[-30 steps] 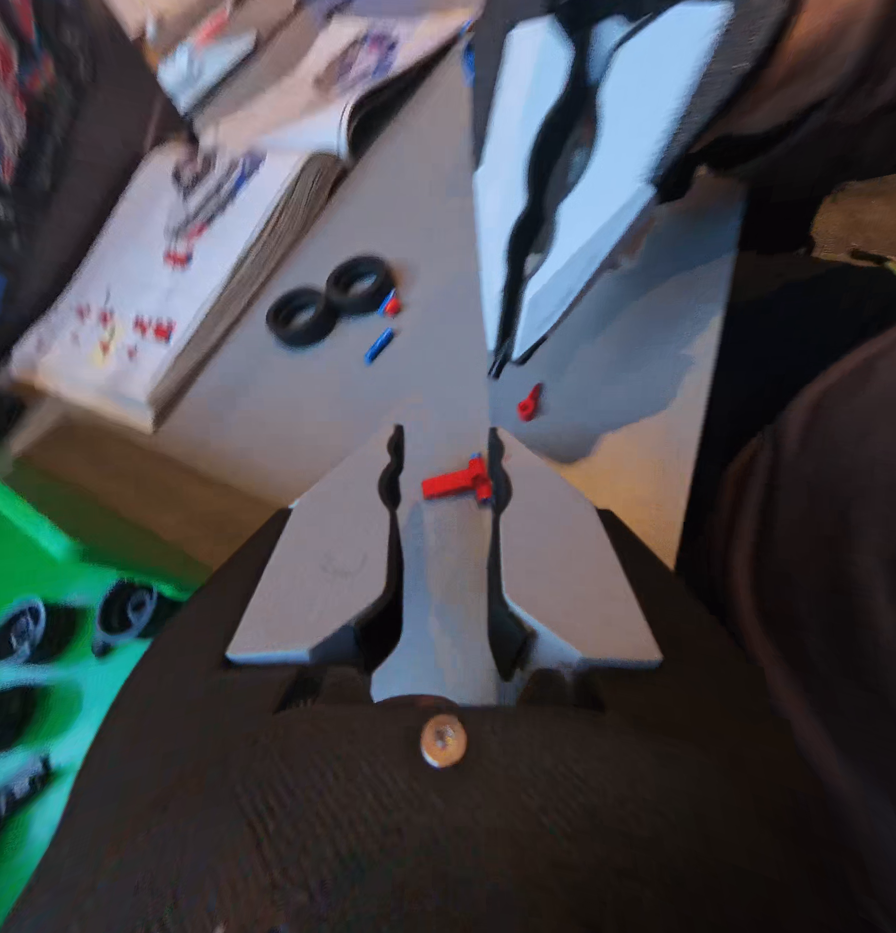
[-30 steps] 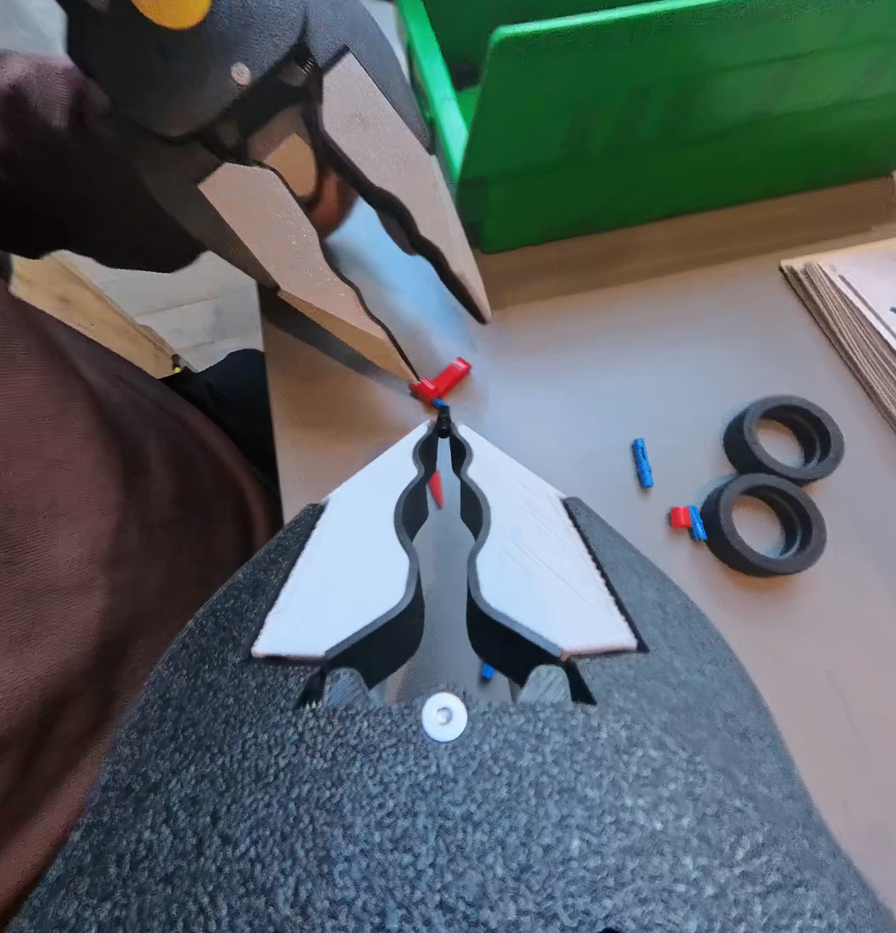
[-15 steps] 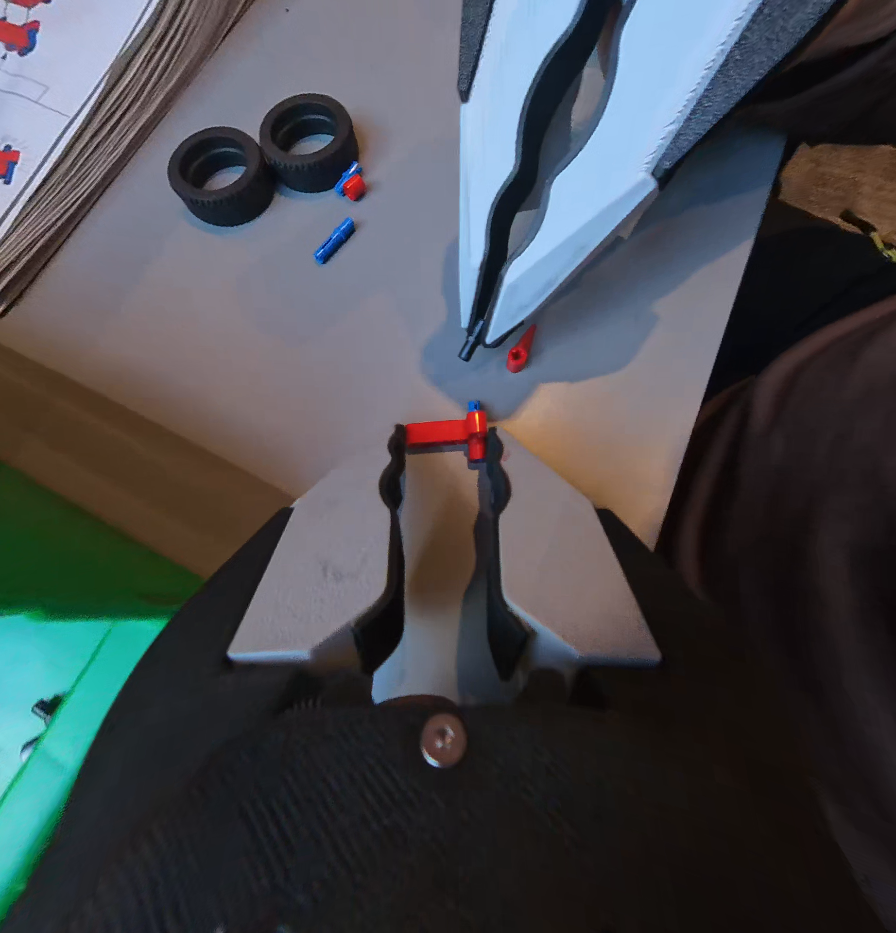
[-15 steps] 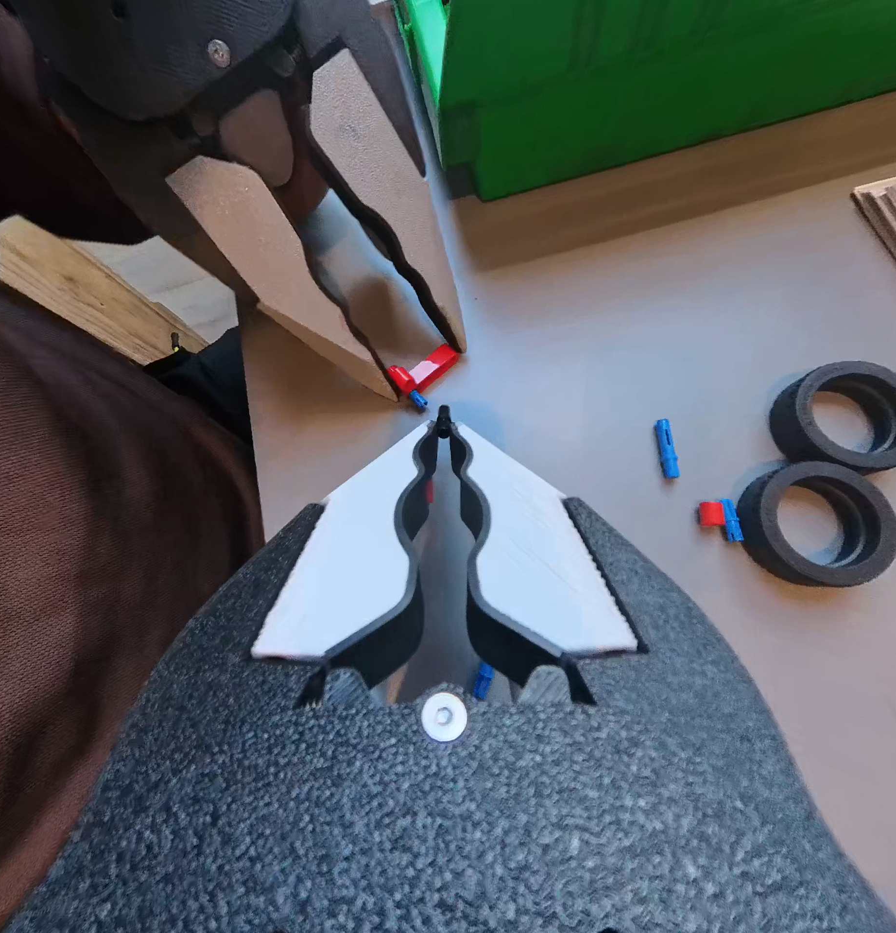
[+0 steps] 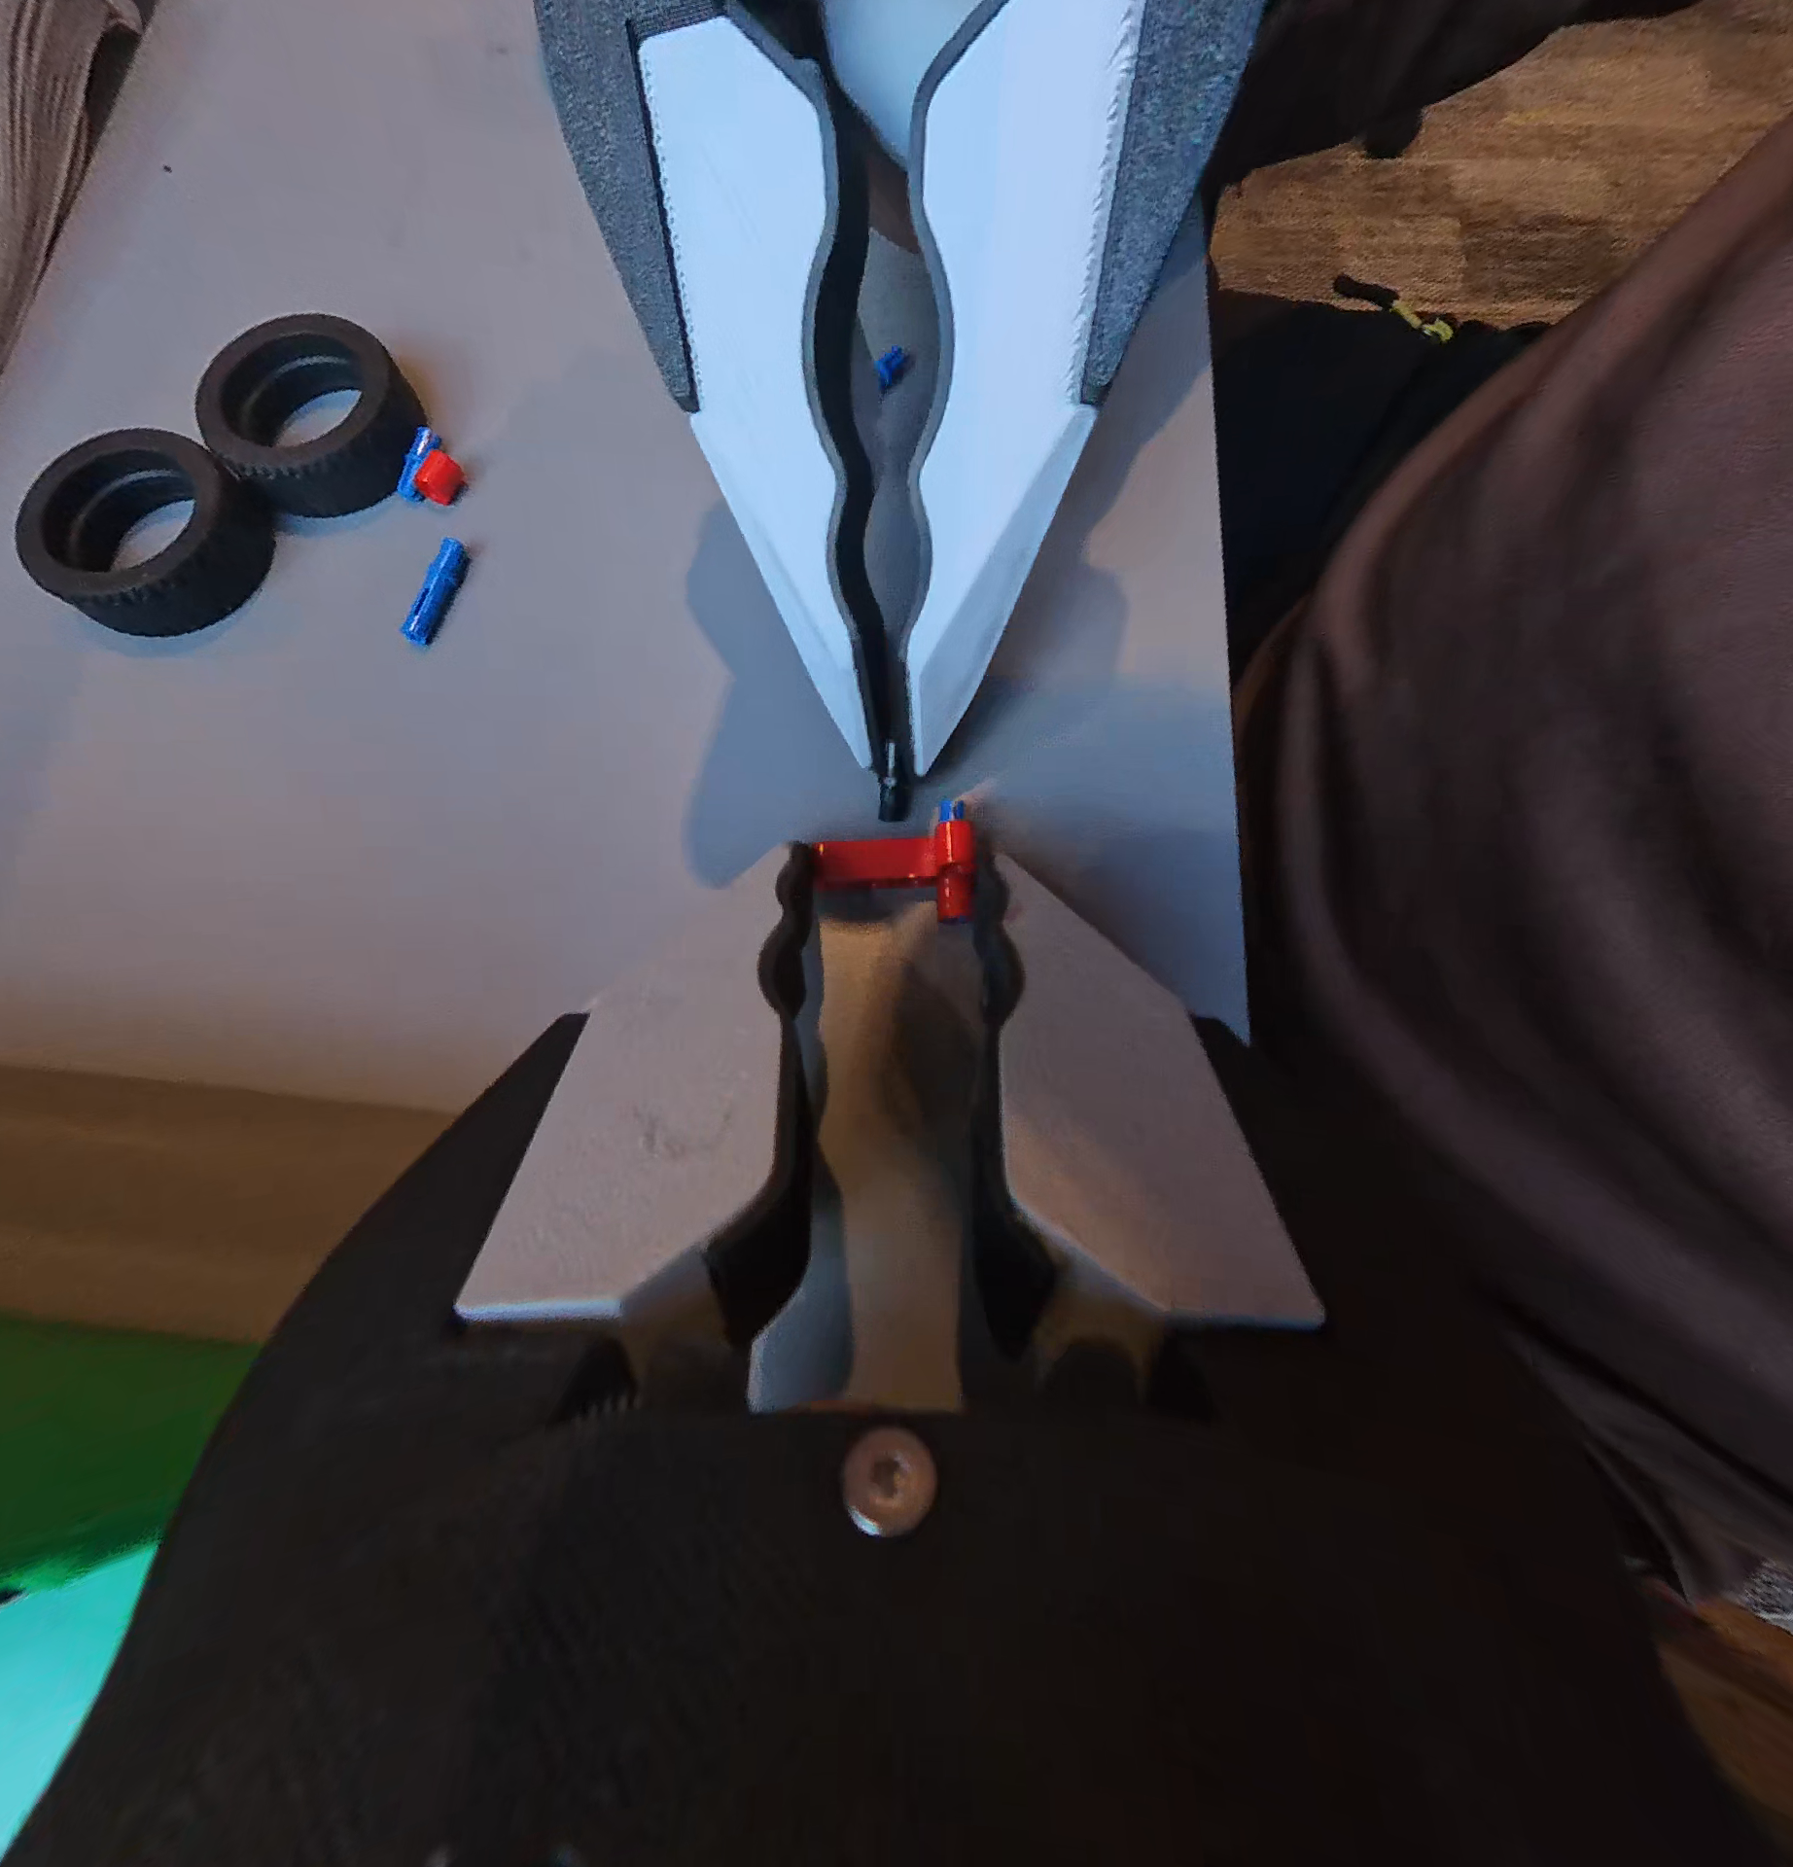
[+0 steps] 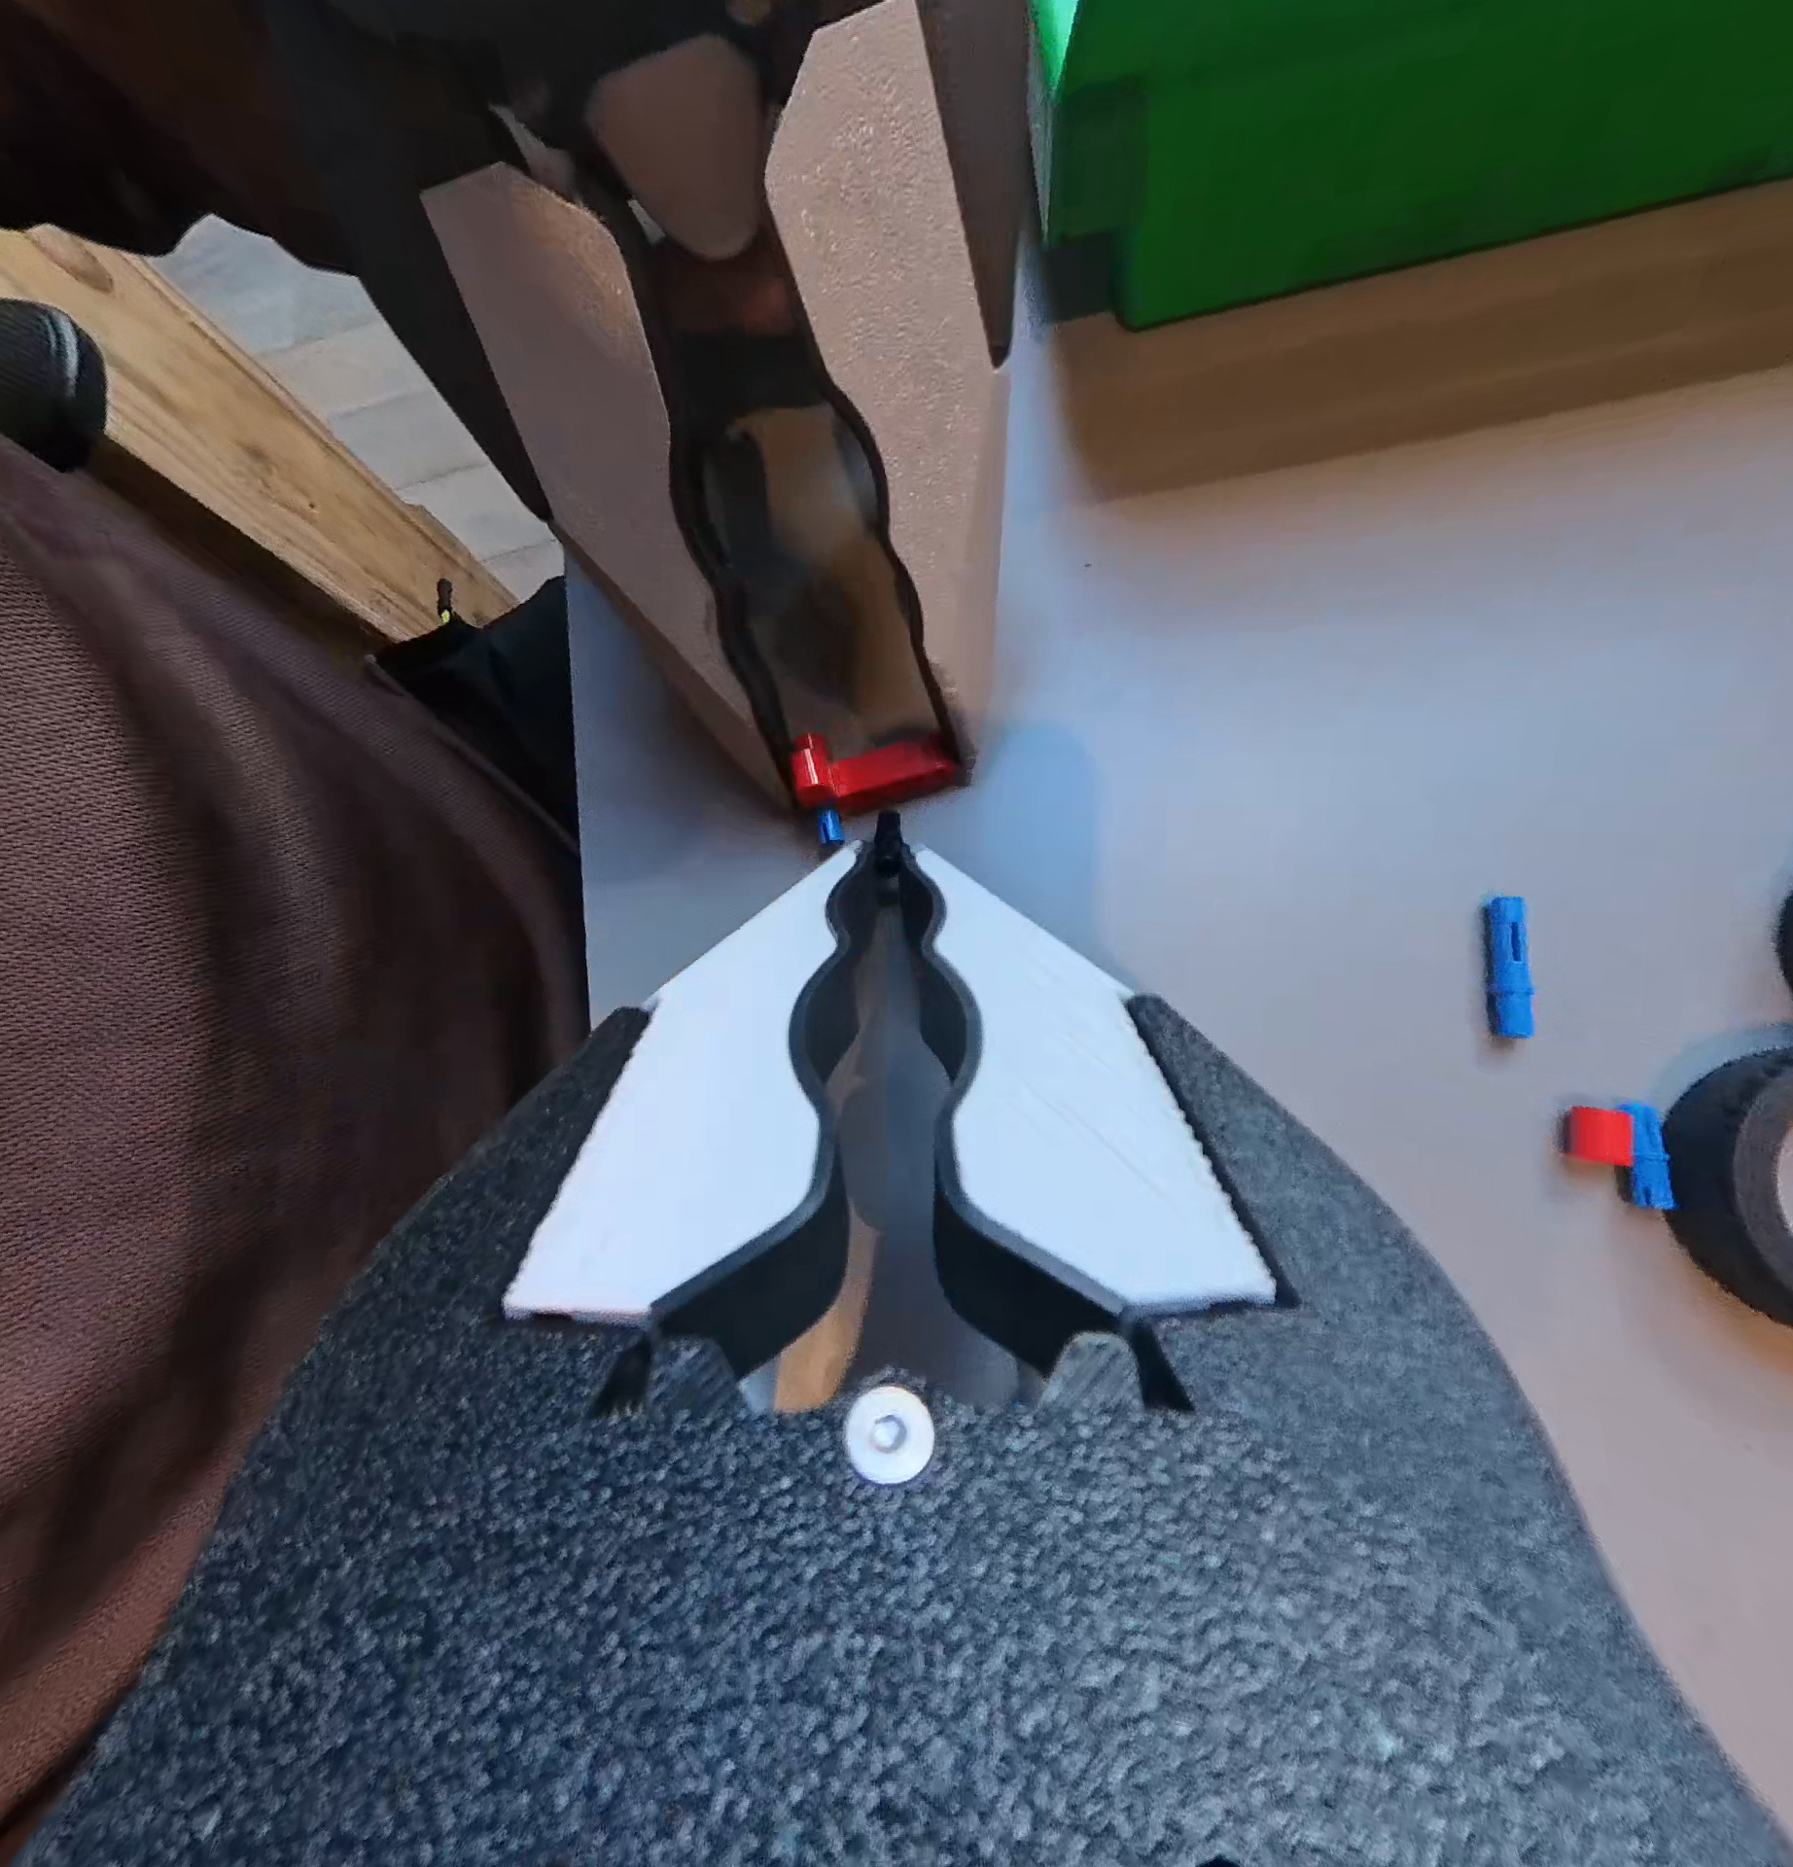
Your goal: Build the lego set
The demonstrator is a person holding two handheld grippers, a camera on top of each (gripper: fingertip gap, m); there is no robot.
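On the grey table [image 5: 317,859], taking the red lego beam [image 5: 877,862] as the landmark and reading the left wrist view from its left edge, two black tyres [image 5: 145,546] sit touching each other well off to the left of the beam. Just beside the nearer tyre lies a small red-and-blue connector [image 5: 431,477], and a loose blue pin [image 5: 434,590] lies close below that. The left gripper [image 5: 887,884] is parted only as wide as the beam, which it clamps crosswise between its fingertips; a short blue pin [image 5: 948,810] juts from the beam's right end. Facing it from just beyond the beam, the right gripper [image 5: 890,763] has its fingers closed together on a small black pin [image 5: 889,798], whose tip points at the beam and sits just short of it. In the right wrist view the black pin [image 6: 884,839] again stands just beside the beam [image 6: 872,773], with a green box [image 6: 1428,152] well beyond and to the right.
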